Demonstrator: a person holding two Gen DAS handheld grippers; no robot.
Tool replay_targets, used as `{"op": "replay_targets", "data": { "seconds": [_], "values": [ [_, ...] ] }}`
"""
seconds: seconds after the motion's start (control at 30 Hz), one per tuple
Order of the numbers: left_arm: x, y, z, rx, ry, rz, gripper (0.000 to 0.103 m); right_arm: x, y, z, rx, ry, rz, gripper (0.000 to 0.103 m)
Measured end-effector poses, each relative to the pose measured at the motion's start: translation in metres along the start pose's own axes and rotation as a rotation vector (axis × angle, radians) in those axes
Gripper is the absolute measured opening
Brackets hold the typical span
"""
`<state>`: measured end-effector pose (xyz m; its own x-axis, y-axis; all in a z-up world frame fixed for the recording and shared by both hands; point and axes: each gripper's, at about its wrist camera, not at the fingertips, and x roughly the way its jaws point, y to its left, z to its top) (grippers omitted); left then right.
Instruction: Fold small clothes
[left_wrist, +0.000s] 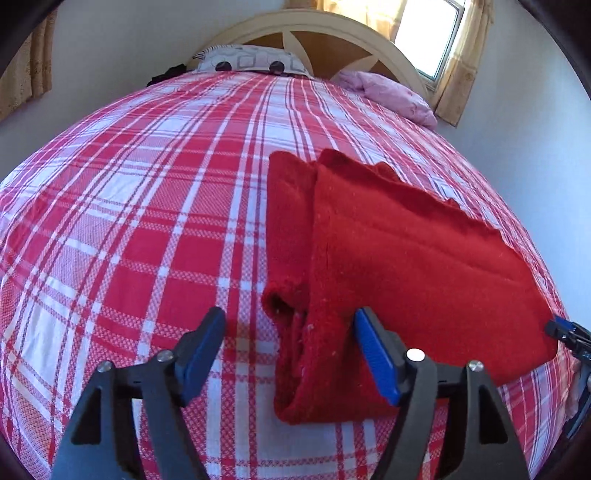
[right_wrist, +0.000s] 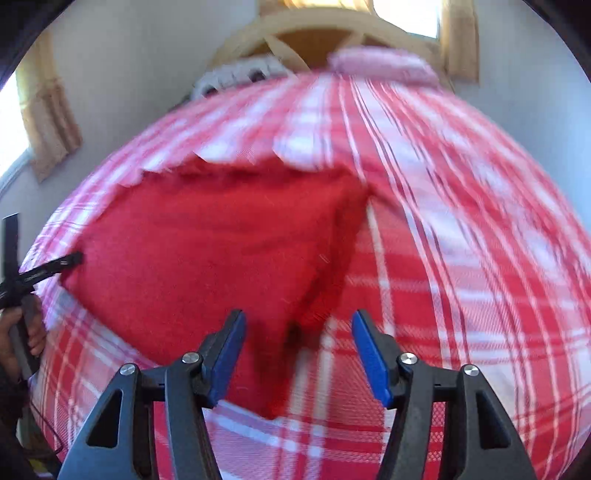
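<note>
A red knitted garment (left_wrist: 406, 258) lies folded on the red-and-white plaid bedcover (left_wrist: 129, 221), one sleeve along its left side. My left gripper (left_wrist: 289, 315) stands open over the garment's near left end; the folded edge lies between its blue pads without being pressed. In the right wrist view, which is blurred, the same garment (right_wrist: 207, 240) spreads to the left, and my right gripper (right_wrist: 298, 319) is open above its near corner. The right gripper's tip (left_wrist: 565, 330) shows at the garment's right corner. The left gripper's tip (right_wrist: 66, 260) shows at its left corner, held by a hand (right_wrist: 22, 332).
The plaid cover (right_wrist: 461, 258) fills the bed on all sides of the garment. At the head end lie a patterned pillow (left_wrist: 251, 59) and a pink pillow (left_wrist: 388, 92) against a cream arched headboard (left_wrist: 332, 33). A curtained window (left_wrist: 432, 33) is behind.
</note>
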<state>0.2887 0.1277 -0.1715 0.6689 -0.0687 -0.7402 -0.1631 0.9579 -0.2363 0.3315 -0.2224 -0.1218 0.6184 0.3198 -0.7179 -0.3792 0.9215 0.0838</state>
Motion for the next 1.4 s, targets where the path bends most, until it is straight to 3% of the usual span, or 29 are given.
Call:
{"op": "replay_targets", "data": {
  "seconds": [0.07, 0.1, 0.17, 0.3, 0.4, 0.9, 1.07, 1.23, 1.33, 1.4],
  "values": [
    [0.004, 0.004, -0.002, -0.022, -0.001, -0.021, 0.082, -0.005, 0.017, 0.003, -0.047, -0.014, 0.045, 0.054],
    [0.005, 0.005, -0.003, -0.026, 0.000, -0.029, 0.082, -0.002, 0.026, 0.003, -0.074, 0.002, 0.061, 0.046],
    [0.002, 0.006, -0.005, -0.026, -0.004, -0.028, 0.082, 0.009, 0.035, -0.001, -0.110, 0.036, 0.040, 0.039],
    [0.000, -0.007, -0.013, 0.042, 0.012, 0.030, 0.086, 0.036, 0.023, -0.019, -0.060, 0.127, 0.018, 0.036],
    [-0.001, -0.010, -0.016, 0.068, 0.015, 0.049, 0.089, 0.037, 0.015, -0.026, -0.038, 0.098, 0.048, 0.034],
    [-0.002, -0.013, -0.023, 0.105, 0.043, 0.052, 0.101, 0.031, 0.033, -0.018, -0.066, 0.126, -0.052, 0.034],
    [-0.001, -0.013, -0.023, 0.105, 0.046, 0.051, 0.103, 0.007, 0.063, 0.005, -0.074, -0.002, 0.011, 0.036],
    [-0.001, -0.013, -0.022, 0.104, 0.049, 0.051, 0.103, 0.039, 0.094, 0.017, -0.119, 0.041, 0.014, 0.036],
    [0.000, -0.013, -0.022, 0.102, 0.049, 0.047, 0.103, 0.062, 0.093, 0.010, -0.092, 0.104, -0.001, 0.036],
    [0.000, -0.012, -0.022, 0.101, 0.049, 0.045, 0.103, 0.068, 0.092, 0.000, -0.109, 0.089, -0.015, 0.036]
  ]
}}
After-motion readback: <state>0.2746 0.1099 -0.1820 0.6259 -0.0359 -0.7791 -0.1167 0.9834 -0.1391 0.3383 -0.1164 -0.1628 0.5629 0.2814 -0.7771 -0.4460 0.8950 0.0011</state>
